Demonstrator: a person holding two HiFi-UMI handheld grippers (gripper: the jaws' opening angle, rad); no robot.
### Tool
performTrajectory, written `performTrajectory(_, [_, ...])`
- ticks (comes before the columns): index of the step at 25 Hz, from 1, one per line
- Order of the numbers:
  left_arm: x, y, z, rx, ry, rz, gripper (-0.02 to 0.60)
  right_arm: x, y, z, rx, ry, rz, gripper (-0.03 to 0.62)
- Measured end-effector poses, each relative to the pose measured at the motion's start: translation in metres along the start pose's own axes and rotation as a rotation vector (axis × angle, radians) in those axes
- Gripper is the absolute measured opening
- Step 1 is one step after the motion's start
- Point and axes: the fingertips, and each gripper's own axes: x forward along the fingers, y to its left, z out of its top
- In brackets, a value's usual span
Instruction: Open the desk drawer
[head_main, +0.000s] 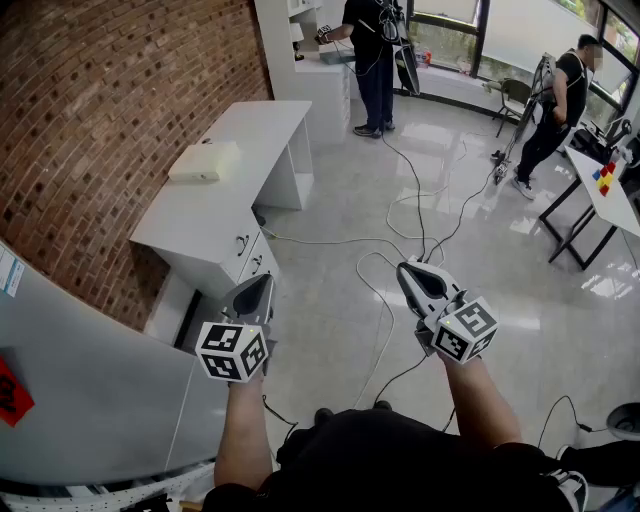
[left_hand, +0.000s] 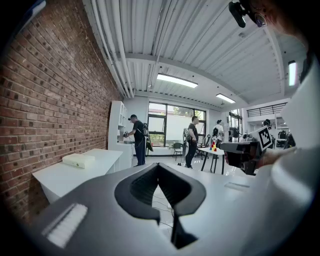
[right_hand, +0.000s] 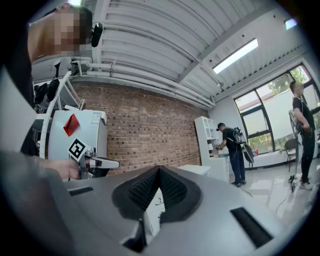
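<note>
Just a carry pose, probably: left gripper (head_main: 262, 286) and right gripper (head_main: 405, 268) clenched shut on nothing, desk drawers (head_main: 248, 253) well ahead of both tips, unreached.

our grippers and what we wear

we wear a black top (head_main: 400, 462) whose sleeves stop short of the forearms. our left gripper (head_main: 264, 281) and right gripper (head_main: 406, 268) have smooth grey shells that taper forward. each carries a white cube (head_main: 232, 350) printed with black square markers, and the jaws are lined with black ribbed pads (left_hand: 144, 186) around a rounded cut-out.
</note>
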Motion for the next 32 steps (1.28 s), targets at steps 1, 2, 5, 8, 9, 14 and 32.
performTrajectory(1, [0.001, -0.001, 0.001, 0.0, -0.002, 0.003, 0.011, -0.002, -0.001, 0.0, -0.004, 0.003, 0.006, 0.012])
performTrajectory(2, [0.001, -0.003, 0.002, 0.0, -0.004, 0.006, 0.011, -0.004, -0.002, 0.001, -0.007, 0.006, 0.01, 0.011])
performTrajectory(5, [0.003, -0.01, 0.004, 0.004, -0.008, 0.008, 0.011, -0.011, -0.007, 0.001, -0.01, 0.007, 0.014, 0.011])
performTrajectory(8, [0.006, -0.017, 0.006, 0.01, -0.009, 0.004, 0.011, -0.016, -0.013, 0.0, -0.007, 0.005, 0.01, 0.011])
performTrajectory(9, [0.007, -0.019, 0.007, 0.013, -0.008, 0.002, 0.011, -0.017, -0.014, 0.0, -0.008, 0.005, 0.009, 0.011])
performTrajectory(14, [0.012, -0.023, 0.005, 0.025, -0.003, 0.007, 0.011, -0.02, -0.019, -0.001, -0.003, 0.006, -0.006, 0.012])
performTrajectory(32, [0.007, -0.029, 0.007, 0.009, -0.007, -0.008, 0.084, -0.025, -0.03, 0.007, 0.043, -0.008, -0.041, 0.142])
